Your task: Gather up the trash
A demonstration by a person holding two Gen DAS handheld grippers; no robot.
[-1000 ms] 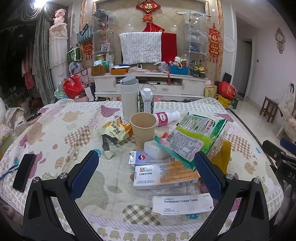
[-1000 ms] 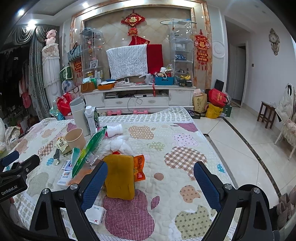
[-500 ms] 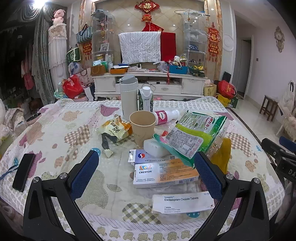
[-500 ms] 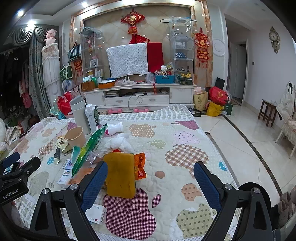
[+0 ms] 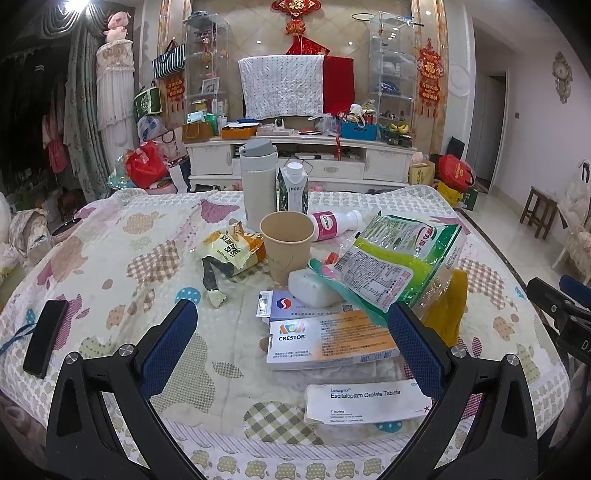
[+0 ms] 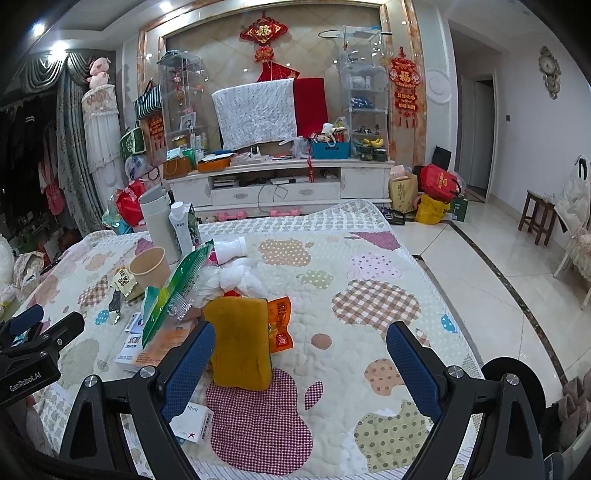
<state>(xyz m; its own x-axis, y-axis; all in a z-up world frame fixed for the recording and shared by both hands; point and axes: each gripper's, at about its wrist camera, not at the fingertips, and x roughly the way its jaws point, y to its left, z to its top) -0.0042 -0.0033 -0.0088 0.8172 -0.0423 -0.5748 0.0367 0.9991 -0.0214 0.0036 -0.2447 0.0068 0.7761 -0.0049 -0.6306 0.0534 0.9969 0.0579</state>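
This is a lived-in home, a family sitting room. A white TV cabinet (image 5: 295,162) runs along the back wall, its top heaped with boxes and baskets, a TV under a quilted cover (image 5: 282,86) above it. Red knot ornaments (image 6: 263,35) hang on the tiled wall, glass display shelves (image 6: 364,92) stand either side, heavy curtains (image 5: 83,122) drape the left, and a patchwork quilt (image 6: 369,288) covers the near surface.
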